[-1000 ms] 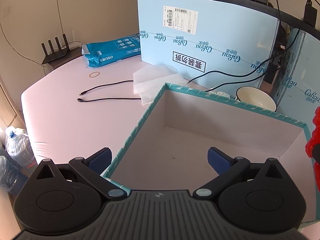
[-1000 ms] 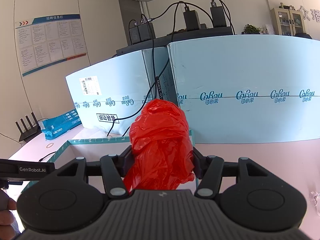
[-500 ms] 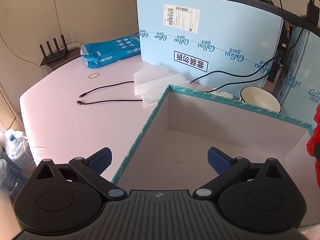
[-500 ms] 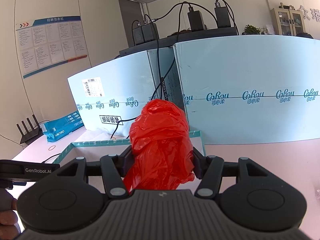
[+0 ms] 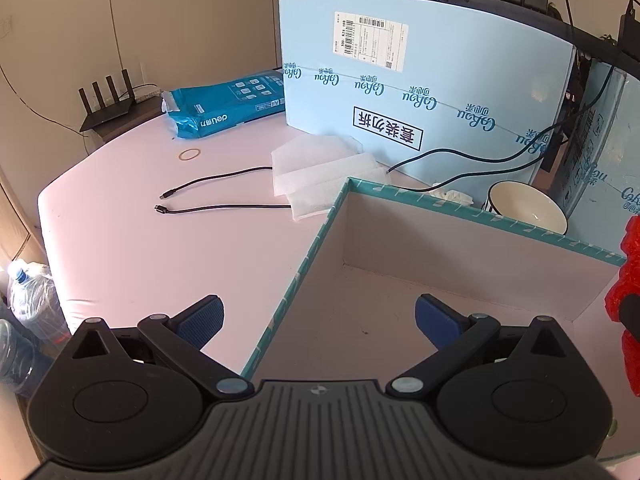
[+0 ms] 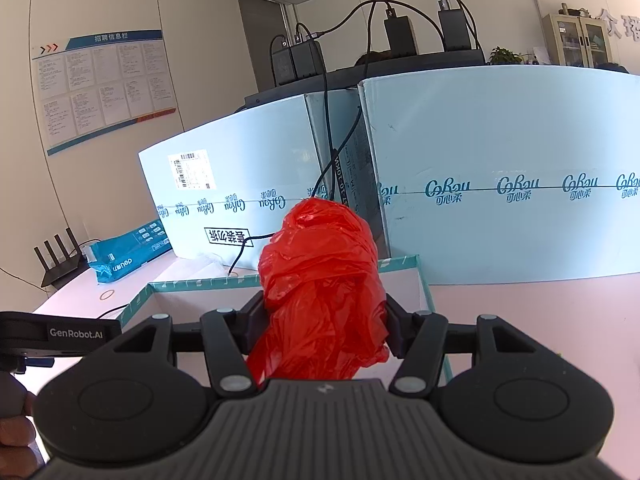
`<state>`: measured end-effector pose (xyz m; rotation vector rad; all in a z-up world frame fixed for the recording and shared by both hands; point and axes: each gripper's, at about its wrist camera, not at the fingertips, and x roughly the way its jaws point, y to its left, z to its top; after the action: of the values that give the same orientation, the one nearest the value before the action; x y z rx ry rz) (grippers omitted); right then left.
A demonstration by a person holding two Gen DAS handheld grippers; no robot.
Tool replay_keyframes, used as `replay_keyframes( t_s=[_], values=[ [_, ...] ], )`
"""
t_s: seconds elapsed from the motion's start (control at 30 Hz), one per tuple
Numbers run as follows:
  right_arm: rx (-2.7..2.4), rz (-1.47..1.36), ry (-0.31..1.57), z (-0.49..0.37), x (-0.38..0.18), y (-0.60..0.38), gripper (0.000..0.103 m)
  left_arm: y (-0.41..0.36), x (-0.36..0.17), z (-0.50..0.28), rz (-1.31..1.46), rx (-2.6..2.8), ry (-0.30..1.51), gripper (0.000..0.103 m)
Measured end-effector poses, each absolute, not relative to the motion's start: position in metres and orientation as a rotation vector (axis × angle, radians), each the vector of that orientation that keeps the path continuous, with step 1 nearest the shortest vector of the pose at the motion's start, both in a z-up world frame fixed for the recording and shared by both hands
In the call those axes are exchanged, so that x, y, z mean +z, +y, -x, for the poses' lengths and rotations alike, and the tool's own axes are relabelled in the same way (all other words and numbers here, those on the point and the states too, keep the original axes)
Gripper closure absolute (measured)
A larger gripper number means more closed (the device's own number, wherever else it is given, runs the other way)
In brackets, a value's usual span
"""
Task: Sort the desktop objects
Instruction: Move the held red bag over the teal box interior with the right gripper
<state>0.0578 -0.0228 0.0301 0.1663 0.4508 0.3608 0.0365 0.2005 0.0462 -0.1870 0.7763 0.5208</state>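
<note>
Two grippers: right gripper [image 6: 323,326] clamps the crumpled red plastic bag [image 6: 320,284], light, soft, slippery; grasp bunched folds. Left gripper [image 5: 318,316] stands open, empty, over the box [image 5: 472,216].

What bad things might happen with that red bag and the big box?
1. The crumpled red plastic bag bulges well past the right gripper; on release it might cling to the jaws or catch the box rim.
2. The left gripper, jaws open, straddles the box wall and could bump the box.
</note>
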Motion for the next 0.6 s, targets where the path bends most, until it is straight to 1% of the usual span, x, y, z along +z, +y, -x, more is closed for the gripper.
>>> replay_keyframes(
  t_s=[0.6],
  values=[
    [0.351, -0.17, 0.451, -0.0527, 0.0285, -0.0143, 0.042, 0.208, 0.0452, -0.0381, 0.197, 0.49, 0.775, 0.001]
  ],
)
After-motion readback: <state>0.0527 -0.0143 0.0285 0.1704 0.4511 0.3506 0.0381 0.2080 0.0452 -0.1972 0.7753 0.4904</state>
